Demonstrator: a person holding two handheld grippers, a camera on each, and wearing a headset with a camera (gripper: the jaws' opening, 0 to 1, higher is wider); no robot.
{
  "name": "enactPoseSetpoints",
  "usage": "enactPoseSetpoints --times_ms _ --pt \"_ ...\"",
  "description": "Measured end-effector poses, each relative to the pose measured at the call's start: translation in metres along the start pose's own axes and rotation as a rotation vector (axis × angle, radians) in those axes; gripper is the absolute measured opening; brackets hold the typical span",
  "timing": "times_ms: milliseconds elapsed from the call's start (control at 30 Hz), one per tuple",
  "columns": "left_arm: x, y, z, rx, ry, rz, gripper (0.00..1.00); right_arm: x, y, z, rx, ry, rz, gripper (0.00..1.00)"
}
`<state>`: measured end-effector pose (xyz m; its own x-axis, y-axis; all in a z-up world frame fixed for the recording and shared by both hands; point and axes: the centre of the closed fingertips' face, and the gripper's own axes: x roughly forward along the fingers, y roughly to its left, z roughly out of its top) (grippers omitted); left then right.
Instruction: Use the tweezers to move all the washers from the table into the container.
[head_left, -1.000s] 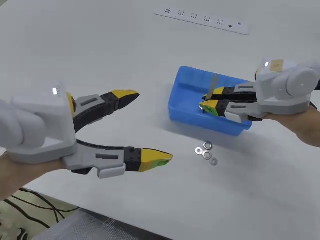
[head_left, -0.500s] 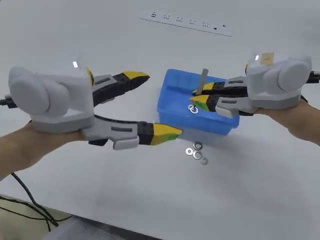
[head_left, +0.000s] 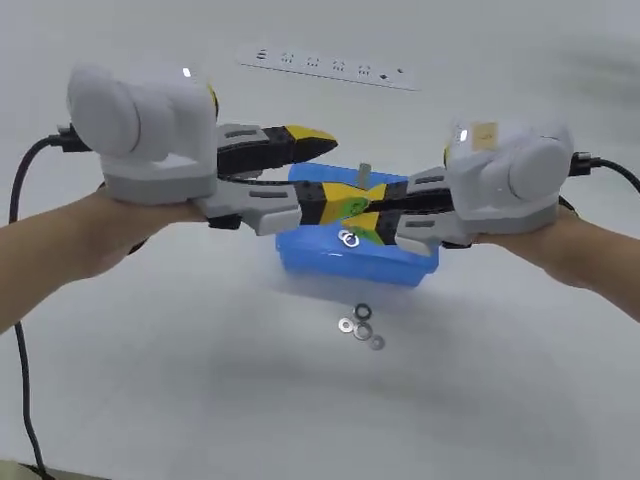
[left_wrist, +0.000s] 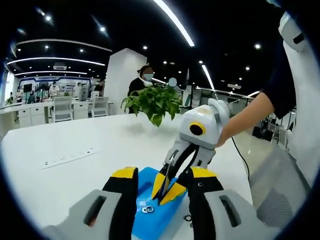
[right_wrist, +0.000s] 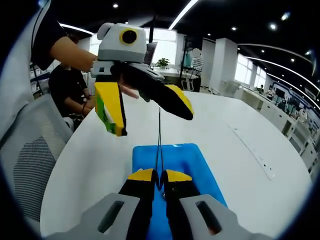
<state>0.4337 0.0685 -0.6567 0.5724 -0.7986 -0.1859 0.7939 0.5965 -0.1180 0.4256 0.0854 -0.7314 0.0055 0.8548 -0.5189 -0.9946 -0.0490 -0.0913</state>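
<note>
A pale white tabletop (head_left: 150, 380) carries a blue container (head_left: 320, 262), a small cluster of washers (head_left: 362, 326) lying just in front of it, and a white power strip (head_left: 325, 68) further back. Above the container, the left hand-held gripper (head_left: 338, 175) has its jaws spread apart, while the right hand-held gripper (head_left: 365, 222) is clamped on the tweezers (head_left: 365, 173), with one washer (head_left: 348, 238) at their tips over the container. The room is an open-plan office with long ceiling light strips (left_wrist: 175, 20), a potted plant (left_wrist: 150, 102) on the tabletop, desks, chairs and people behind.
</note>
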Motion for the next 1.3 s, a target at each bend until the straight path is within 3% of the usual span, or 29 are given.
enactPoseSetpoints --times_ms 133,500,733,833,933,1000,1200,1300 --pt "0.005 -0.006 -0.003 0.018 0.028 -0.049 0.29 0.001 0.004 0.0 -0.007 0.001 0.011 0.08" --pt "0.011 -0.016 -0.003 0.067 0.101 -0.135 0.14 0.005 0.006 0.002 -0.021 0.002 0.022 0.08" --pt "0.007 -0.022 -0.003 0.069 0.119 -0.176 0.09 0.004 0.008 0.005 -0.038 0.001 0.028 0.08" --pt "0.007 -0.025 -0.004 0.107 0.132 -0.179 0.08 0.005 0.011 0.004 -0.049 0.009 0.033 0.09" --pt "0.008 -0.024 -0.004 0.202 0.147 -0.164 0.07 0.006 0.013 0.003 -0.051 0.01 0.034 0.09" --pt "0.008 -0.024 -0.004 0.199 0.15 -0.159 0.05 0.006 0.011 0.004 -0.059 0.013 0.019 0.11" --pt "0.009 -0.018 -0.001 0.269 0.163 -0.128 0.05 0.004 0.002 0.005 -0.06 0.032 -0.025 0.13" --pt "0.007 -0.01 -0.001 0.292 0.175 -0.106 0.05 0.001 -0.001 0.006 -0.032 0.029 -0.039 0.21"
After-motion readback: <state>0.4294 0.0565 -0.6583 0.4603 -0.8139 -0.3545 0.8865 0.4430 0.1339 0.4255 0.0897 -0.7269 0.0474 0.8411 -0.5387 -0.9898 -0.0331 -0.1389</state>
